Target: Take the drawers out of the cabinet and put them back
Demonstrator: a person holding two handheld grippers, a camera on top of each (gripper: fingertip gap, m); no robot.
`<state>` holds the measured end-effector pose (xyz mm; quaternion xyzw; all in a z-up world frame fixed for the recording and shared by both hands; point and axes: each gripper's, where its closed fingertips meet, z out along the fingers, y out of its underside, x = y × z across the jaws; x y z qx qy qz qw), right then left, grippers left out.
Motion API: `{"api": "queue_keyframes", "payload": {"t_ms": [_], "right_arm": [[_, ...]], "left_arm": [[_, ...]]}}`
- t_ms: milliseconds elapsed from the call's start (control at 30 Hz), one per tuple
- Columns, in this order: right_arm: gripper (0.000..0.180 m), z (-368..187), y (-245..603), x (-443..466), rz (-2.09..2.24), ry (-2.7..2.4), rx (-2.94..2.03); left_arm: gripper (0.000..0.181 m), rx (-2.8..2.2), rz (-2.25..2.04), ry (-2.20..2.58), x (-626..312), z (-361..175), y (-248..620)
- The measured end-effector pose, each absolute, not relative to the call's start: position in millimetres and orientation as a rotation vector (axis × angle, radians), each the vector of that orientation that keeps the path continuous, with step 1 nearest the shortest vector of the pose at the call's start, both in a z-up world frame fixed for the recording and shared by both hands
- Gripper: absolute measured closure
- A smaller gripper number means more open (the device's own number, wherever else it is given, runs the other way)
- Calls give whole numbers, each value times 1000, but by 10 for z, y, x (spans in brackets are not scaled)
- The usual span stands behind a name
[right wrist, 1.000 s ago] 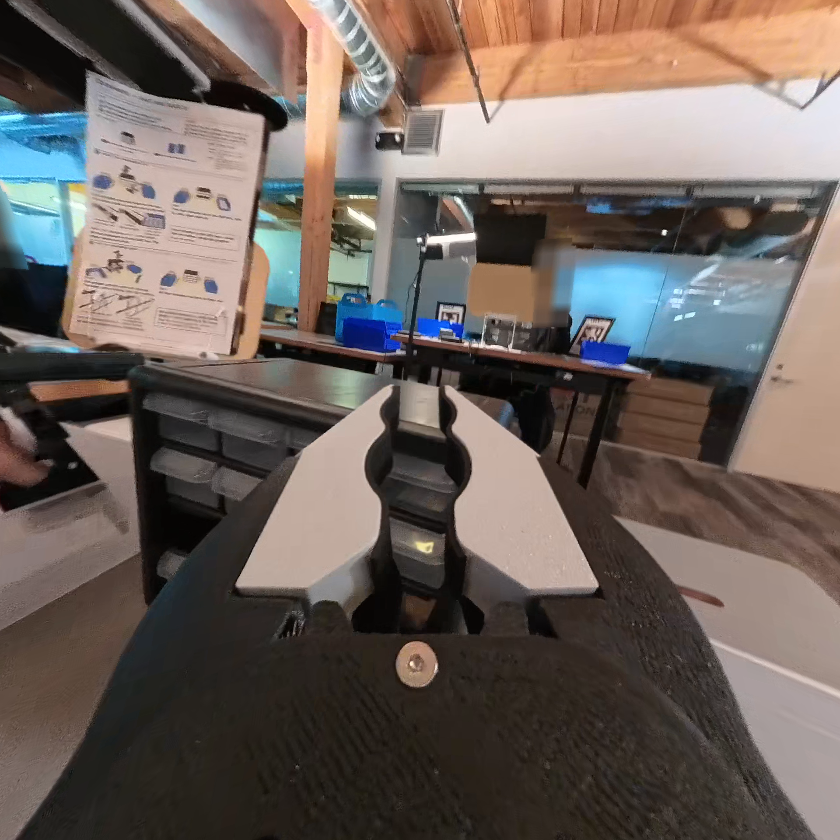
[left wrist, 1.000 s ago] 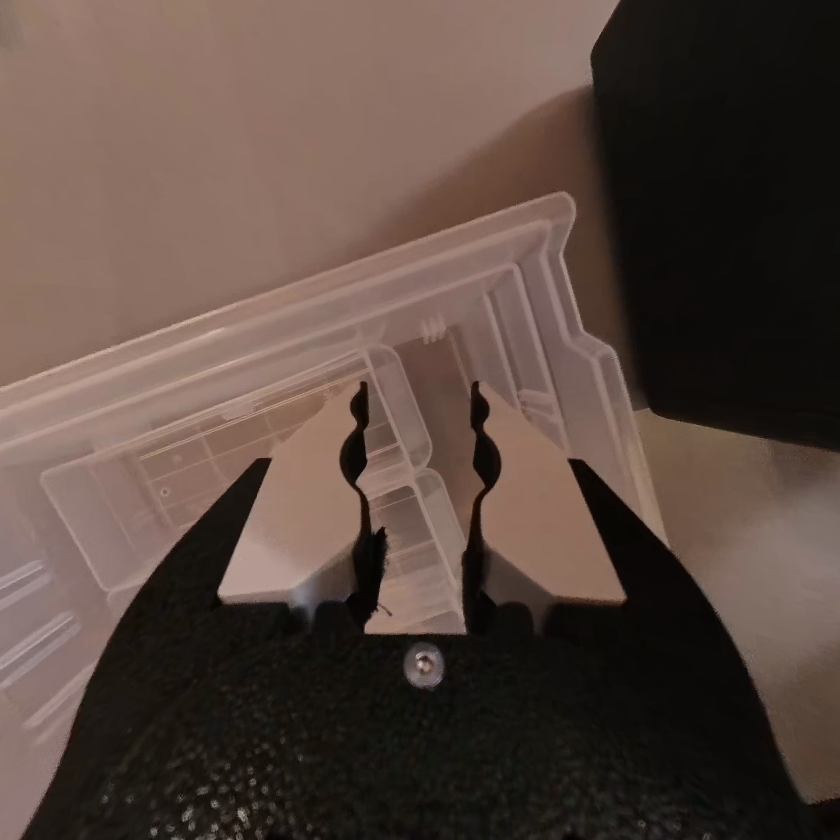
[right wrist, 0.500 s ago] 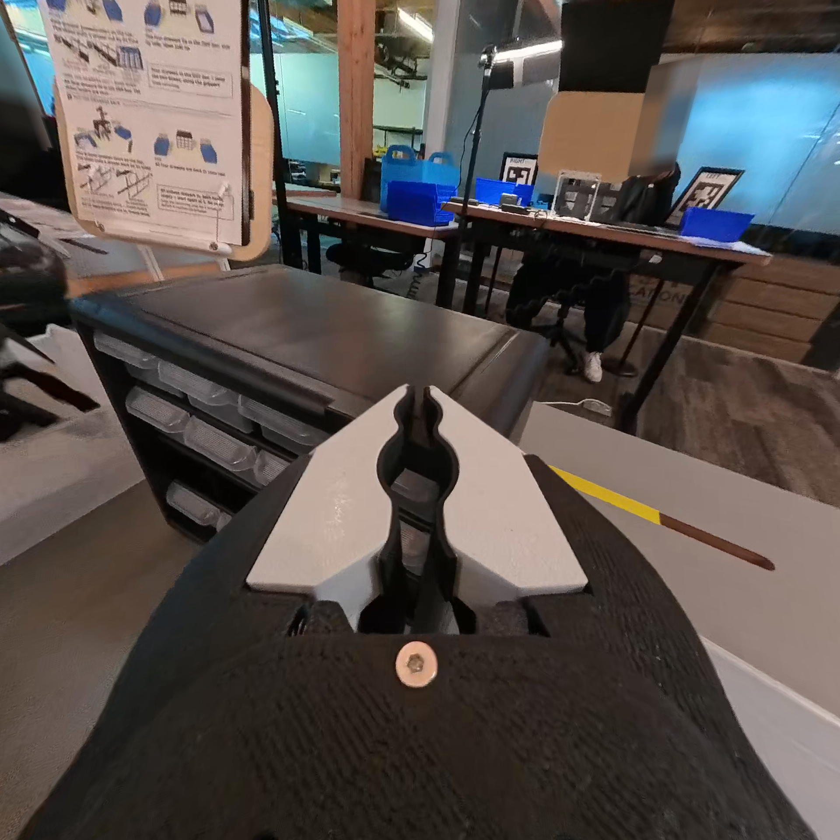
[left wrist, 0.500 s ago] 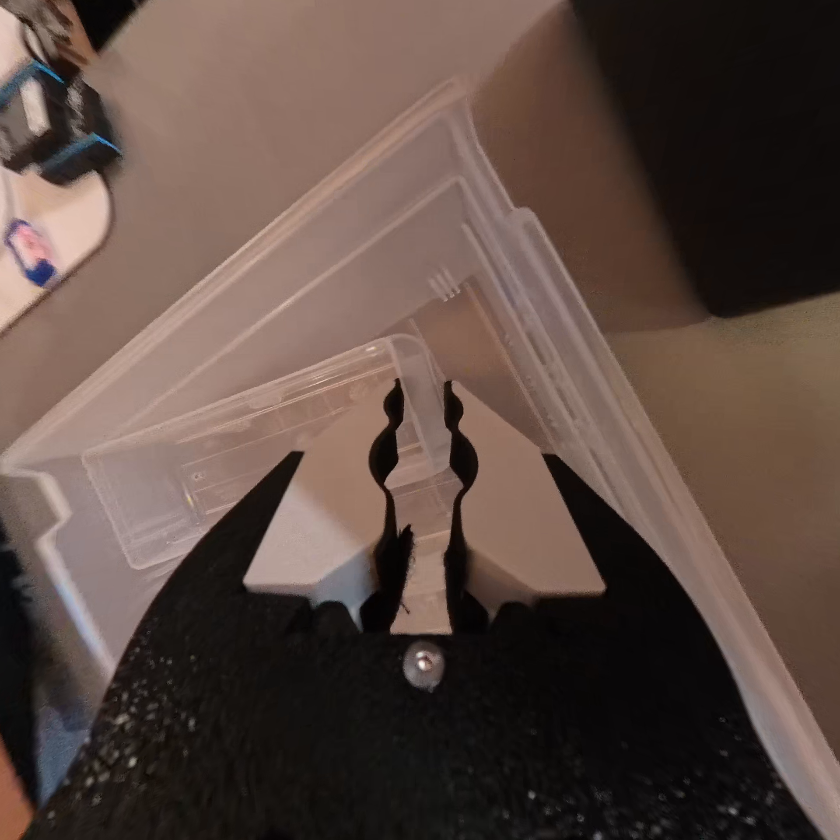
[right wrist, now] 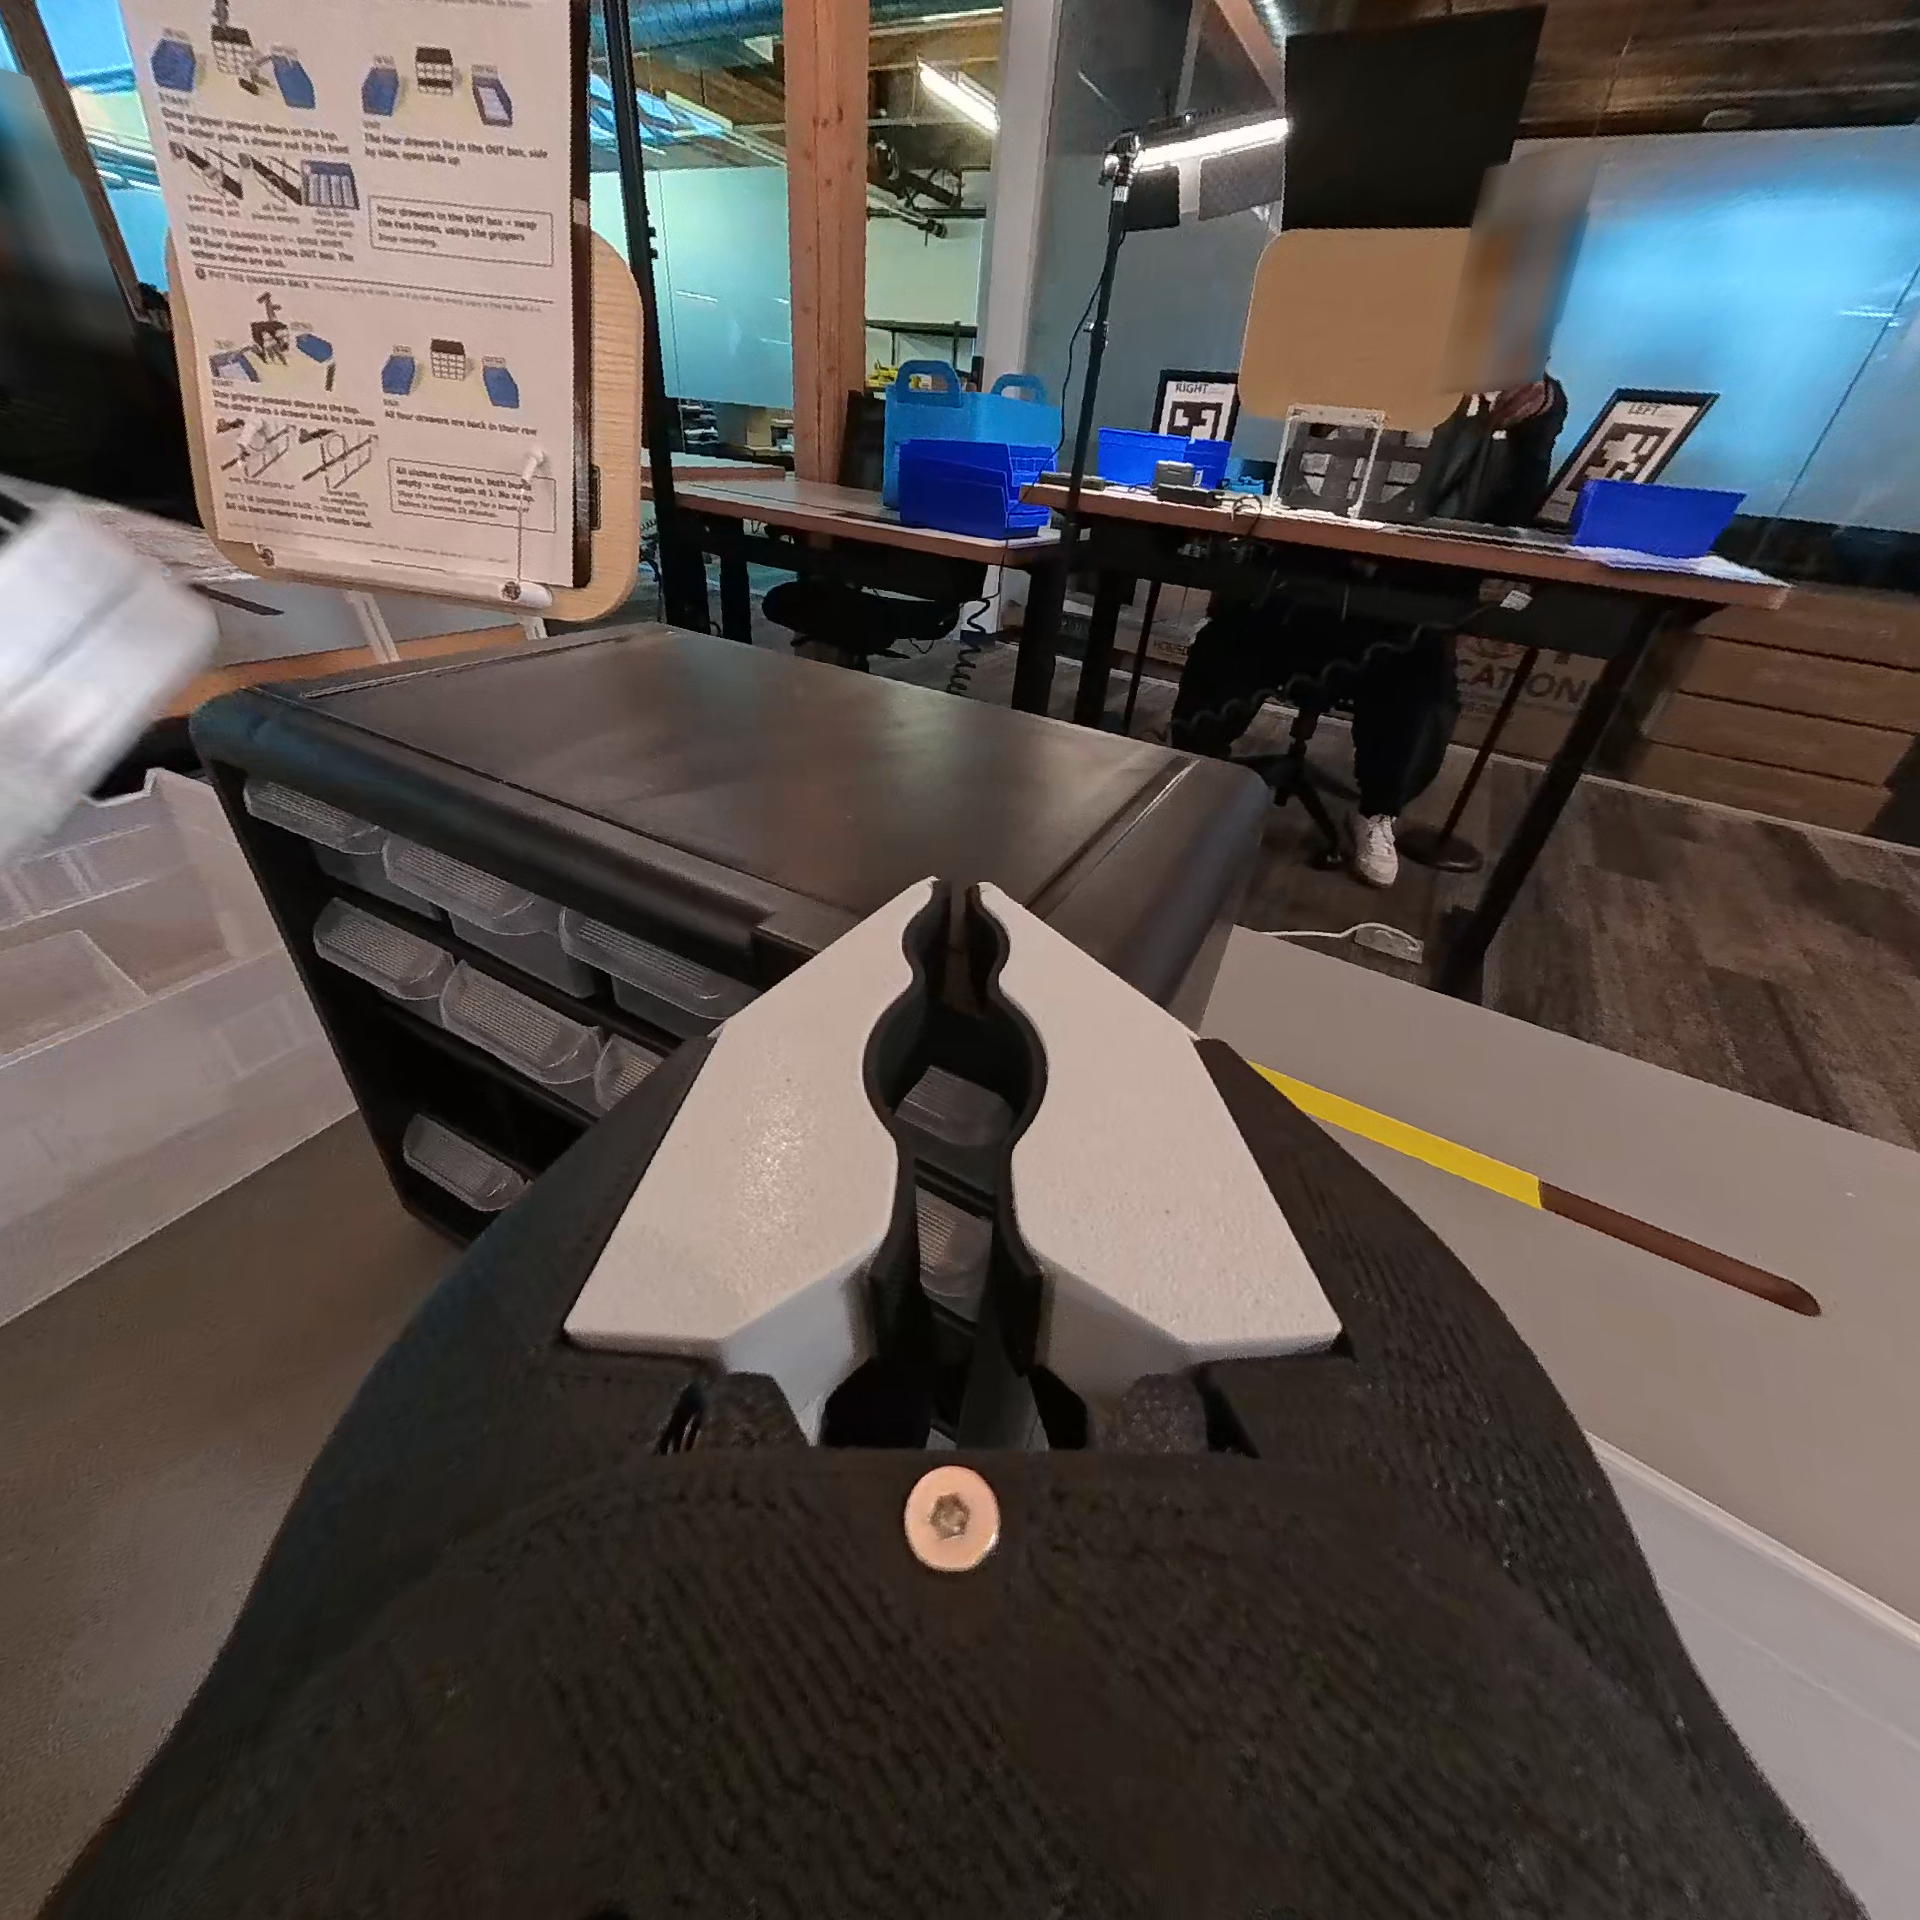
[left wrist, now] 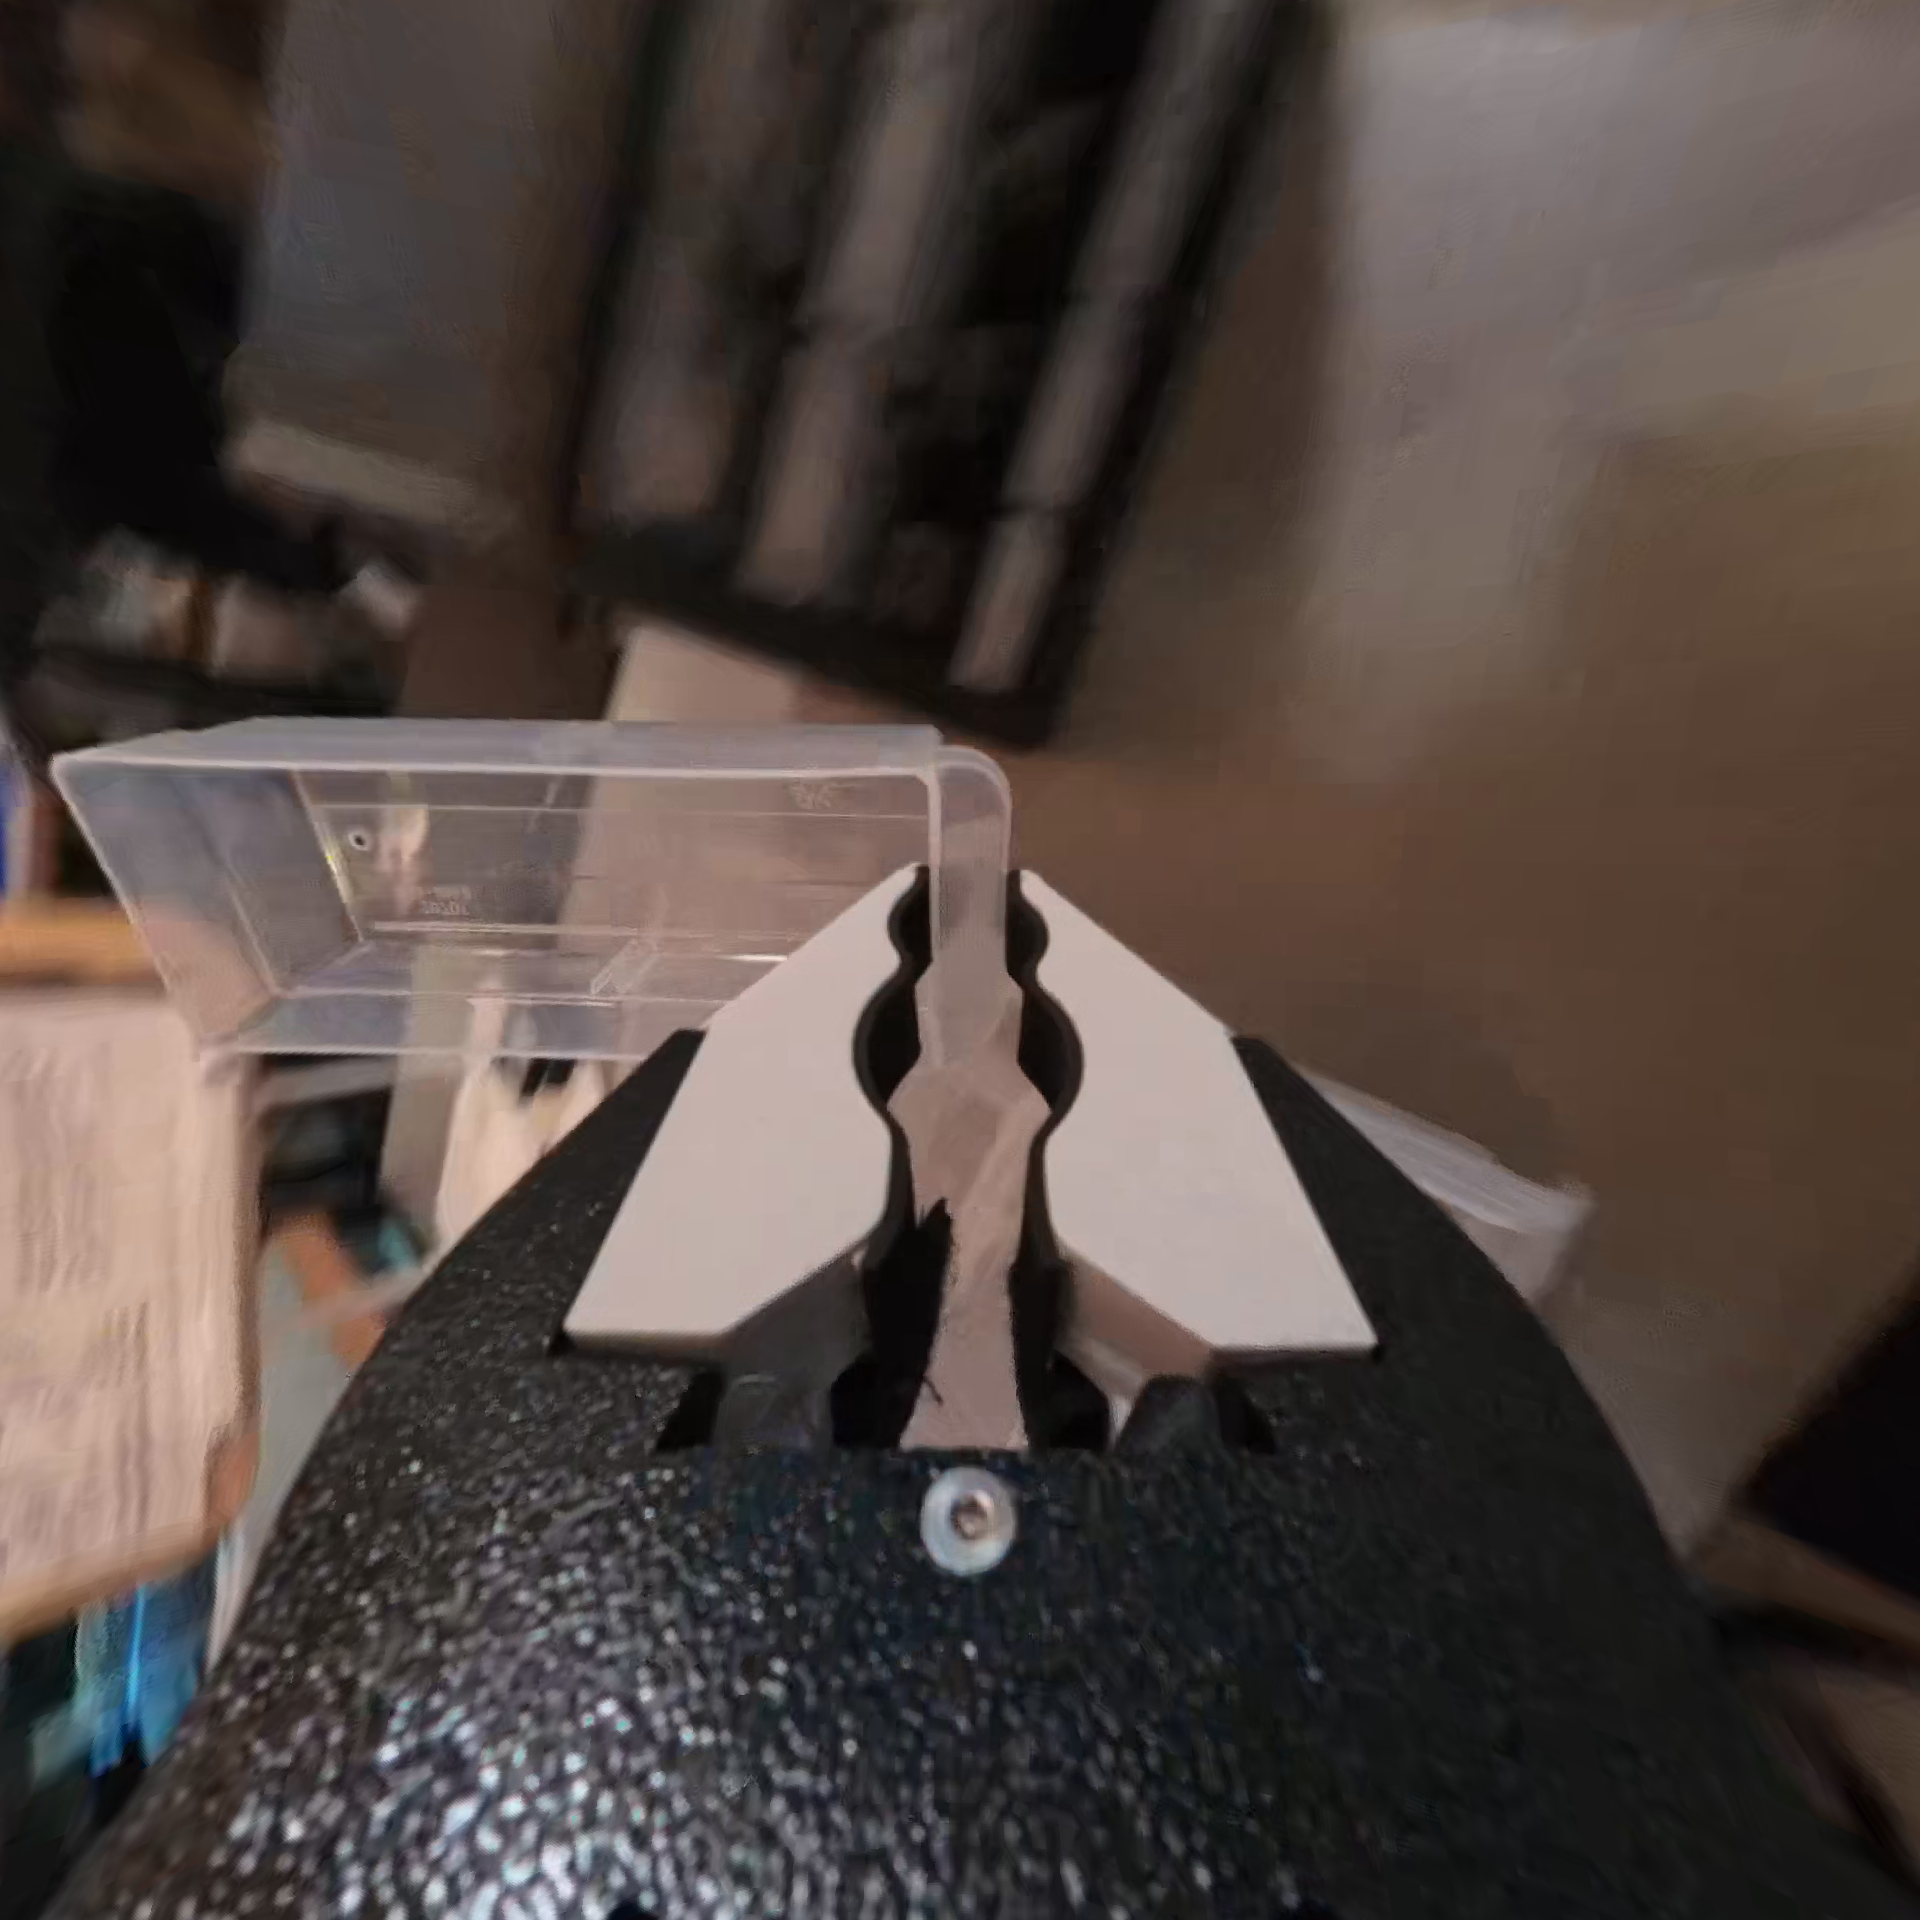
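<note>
My left gripper is shut on the front lip of a small clear plastic drawer, which sticks out to the left in the air. The black cabinet is blurred behind it, tilted in the left wrist view. In the right wrist view the black cabinet stands on the table with several clear drawers in its front and some dark empty slots. My right gripper is shut and empty, just above the cabinet's near top corner. The held drawer shows as a white blur at the left edge.
A clear plastic bin sits left of the cabinet. An instruction board stands behind it. A yellow and brown strip marks the grey table on the right. Tables with blue bins and a seated person are far behind.
My left gripper closed on the small drawer and lifted it out of the clear bin, swinging toward the cabinet. My right gripper closed and moved up over the cabinet's top corner.
</note>
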<state>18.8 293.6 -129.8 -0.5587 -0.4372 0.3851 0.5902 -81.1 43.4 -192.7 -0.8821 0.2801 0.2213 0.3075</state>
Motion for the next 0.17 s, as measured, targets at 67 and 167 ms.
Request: {"api": "queue_keyframes", "payload": {"t_ms": [67,167], "right_arm": [[178,-1297,2934,189,897,-1020,-1296],[179,-1297,2930,189,903,-1018,-1295]], "left_arm": [[169,-2340,366,982,-280,-2098,312],[170,-2370,86,1223,266,-2307,52]]}}
